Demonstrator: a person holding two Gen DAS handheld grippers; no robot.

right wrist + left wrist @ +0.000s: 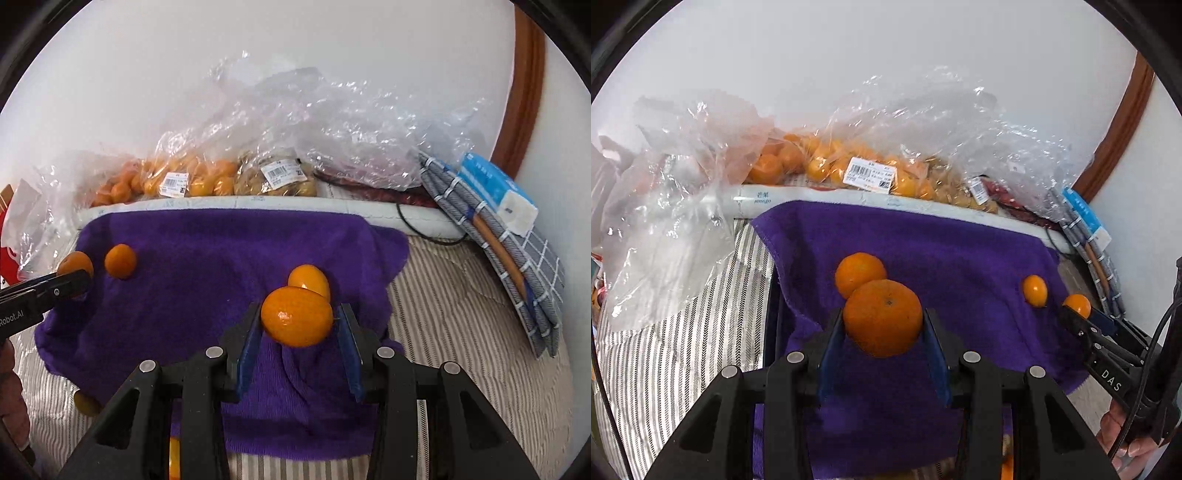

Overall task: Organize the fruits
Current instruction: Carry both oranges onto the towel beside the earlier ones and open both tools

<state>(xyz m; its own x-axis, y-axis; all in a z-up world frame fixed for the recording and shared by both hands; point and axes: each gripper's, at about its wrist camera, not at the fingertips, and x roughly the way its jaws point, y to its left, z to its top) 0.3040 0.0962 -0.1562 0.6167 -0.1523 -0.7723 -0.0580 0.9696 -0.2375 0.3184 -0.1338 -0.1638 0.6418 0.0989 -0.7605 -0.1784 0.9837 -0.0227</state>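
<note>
A purple towel (pixel 960 258) lies on a striped cloth. My left gripper (pixel 884 321) is shut on a large mandarin (pixel 882 317), next to a second mandarin (pixel 860 271) on the towel. My right gripper (pixel 297 319) is shut on a small oval kumquat (pixel 297 317), next to another kumquat (pixel 309 280) on the towel. In the left wrist view the right gripper (pixel 1082 319) shows at the right with its kumquat (pixel 1078 304), and the other kumquat (pixel 1035 290) lies beside it. In the right wrist view the left gripper (pixel 74 282) shows at the left with its mandarin (pixel 75 264) beside the second mandarin (pixel 120 261).
Clear plastic bags of oranges (pixel 820 162) and small fruit (pixel 277 177) lie on a white box (pixel 258 203) behind the towel. Loose plastic (pixel 665 221) sits left. A grey folded cloth (pixel 517 258) and a blue tissue pack (pixel 498 192) lie right. A white wall stands behind.
</note>
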